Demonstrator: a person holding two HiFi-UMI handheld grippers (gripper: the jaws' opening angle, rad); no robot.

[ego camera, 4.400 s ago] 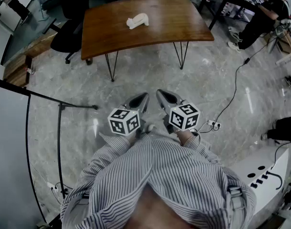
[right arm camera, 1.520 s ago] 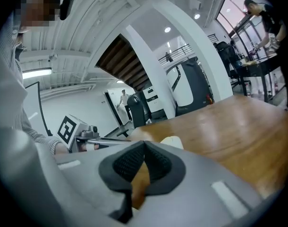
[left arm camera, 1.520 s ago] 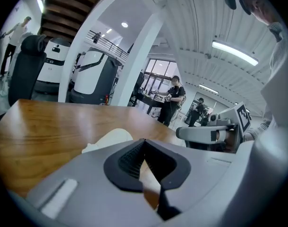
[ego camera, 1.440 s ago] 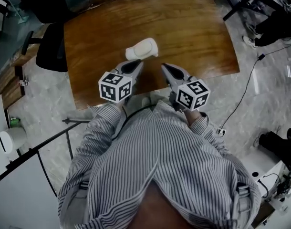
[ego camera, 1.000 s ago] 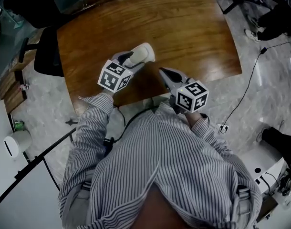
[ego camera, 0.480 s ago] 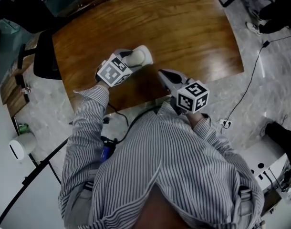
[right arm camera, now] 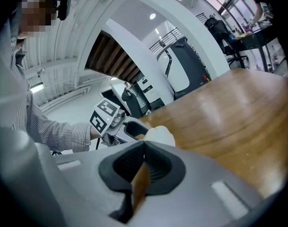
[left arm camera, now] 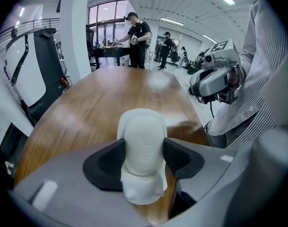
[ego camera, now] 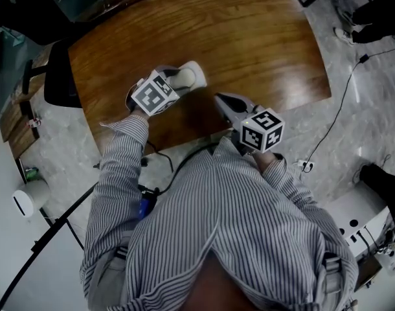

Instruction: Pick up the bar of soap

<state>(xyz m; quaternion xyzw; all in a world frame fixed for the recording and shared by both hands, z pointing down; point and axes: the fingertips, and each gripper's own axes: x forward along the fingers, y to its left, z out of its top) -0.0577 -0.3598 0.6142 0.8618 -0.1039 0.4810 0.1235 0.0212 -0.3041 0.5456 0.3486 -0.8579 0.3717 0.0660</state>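
Note:
The bar of soap (ego camera: 192, 77), a white rounded block, lies on the brown wooden table (ego camera: 262, 37) near its front left part. My left gripper (ego camera: 177, 78) reaches over it, and its jaws are closing. In the left gripper view the soap (left arm camera: 143, 141) stands between the two dark pads (left arm camera: 107, 161), which touch it on both sides. My right gripper (ego camera: 219, 98) hovers over the table's front edge, to the right of the soap, shut with nothing in it. From the right gripper view the soap (right arm camera: 161, 135) and the left gripper (right arm camera: 127, 126) show just beyond the closed tips (right arm camera: 144, 144).
A black office chair (ego camera: 55, 76) stands at the table's left end. A cable (ego camera: 345, 96) runs over the marble floor on the right. A white unit (ego camera: 362, 216) sits at the lower right. People (left arm camera: 137, 34) stand at a far desk.
The person has walked up to the table. My left gripper has reached forward and set its jaws round the soap. The right gripper has stayed near the front edge.

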